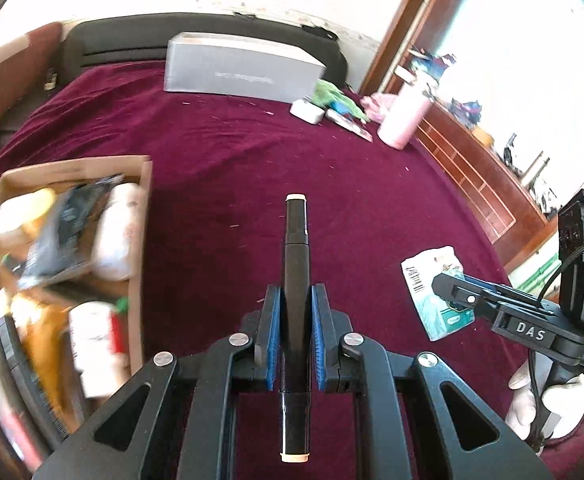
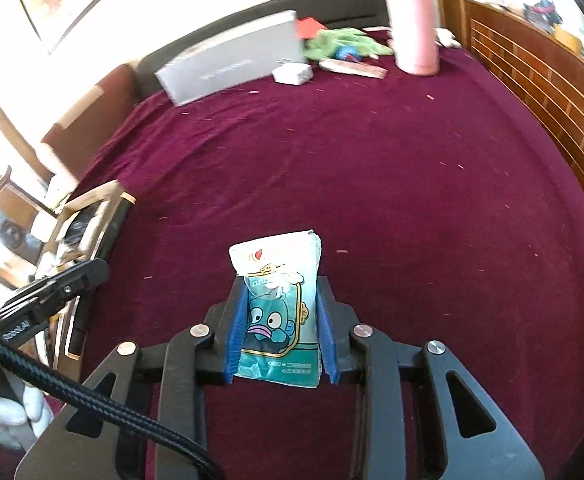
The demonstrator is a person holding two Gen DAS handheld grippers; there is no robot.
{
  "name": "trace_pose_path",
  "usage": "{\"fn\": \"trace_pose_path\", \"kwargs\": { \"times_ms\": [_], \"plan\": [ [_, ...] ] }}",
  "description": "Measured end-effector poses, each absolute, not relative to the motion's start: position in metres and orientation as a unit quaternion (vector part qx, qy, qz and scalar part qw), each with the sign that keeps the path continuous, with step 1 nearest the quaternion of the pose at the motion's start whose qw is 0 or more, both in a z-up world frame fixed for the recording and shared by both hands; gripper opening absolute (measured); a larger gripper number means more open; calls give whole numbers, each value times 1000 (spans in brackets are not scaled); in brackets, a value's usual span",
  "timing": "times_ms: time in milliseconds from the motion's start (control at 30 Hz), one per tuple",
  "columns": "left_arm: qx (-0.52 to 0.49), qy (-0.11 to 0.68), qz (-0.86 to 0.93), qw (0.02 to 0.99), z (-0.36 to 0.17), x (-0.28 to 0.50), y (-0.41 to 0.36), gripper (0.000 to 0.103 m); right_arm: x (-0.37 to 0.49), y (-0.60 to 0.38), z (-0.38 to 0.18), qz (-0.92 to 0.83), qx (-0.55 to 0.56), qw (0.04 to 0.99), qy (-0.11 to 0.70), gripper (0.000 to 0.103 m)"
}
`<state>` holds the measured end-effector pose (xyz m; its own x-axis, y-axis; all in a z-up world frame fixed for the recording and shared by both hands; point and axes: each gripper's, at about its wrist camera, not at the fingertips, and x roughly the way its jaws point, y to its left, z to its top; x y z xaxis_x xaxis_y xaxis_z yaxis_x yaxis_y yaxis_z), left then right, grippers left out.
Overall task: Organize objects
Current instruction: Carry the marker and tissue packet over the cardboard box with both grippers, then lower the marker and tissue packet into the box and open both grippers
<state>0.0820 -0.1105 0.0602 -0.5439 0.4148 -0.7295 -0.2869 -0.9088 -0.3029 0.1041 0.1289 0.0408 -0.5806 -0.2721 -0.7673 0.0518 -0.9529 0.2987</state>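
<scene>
My left gripper (image 1: 296, 292) is shut on a black marker pen (image 1: 296, 264) with cream end caps, held lengthwise above the maroon cloth (image 1: 231, 160). A cardboard box (image 1: 141, 184) full of packets and bottles lies to its left. My right gripper (image 2: 281, 284) is shut on a teal tissue packet (image 2: 277, 300) with a cartoon fish. That packet (image 1: 432, 272) and the right gripper (image 1: 448, 284) also show at the right of the left wrist view. The left gripper (image 2: 91, 272) and the box (image 2: 91, 200) show at the left of the right wrist view.
At the far edge stand a grey box (image 1: 239, 68), a small white box (image 1: 307, 111), a green cloth (image 1: 332, 96), a flat packet (image 1: 348, 122) and a pink bottle (image 1: 406, 116). A wooden frame (image 1: 472, 176) borders the right side. A brown seat (image 2: 87, 112) is far left.
</scene>
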Motion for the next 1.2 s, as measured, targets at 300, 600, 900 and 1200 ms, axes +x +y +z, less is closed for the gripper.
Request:
{"fn": "trace_pose_path", "kwargs": {
  "times_ms": [300,600,900,1200],
  "plan": [
    [-396,-106,902,135,73,117,-196,11,106,53,65,-872,446,178,-98,30],
    [-388,-122,911,67,60,132,-267,12,98,-42,68,-852,456,250,-58,30],
    [-400,-142,904,39,38,133,-311,12,99,-115,53,-831,474,291,-14,30],
    [-392,-144,907,49,37,126,-318,12,94,-147,46,-827,480,291,17,30]
  ]
}}
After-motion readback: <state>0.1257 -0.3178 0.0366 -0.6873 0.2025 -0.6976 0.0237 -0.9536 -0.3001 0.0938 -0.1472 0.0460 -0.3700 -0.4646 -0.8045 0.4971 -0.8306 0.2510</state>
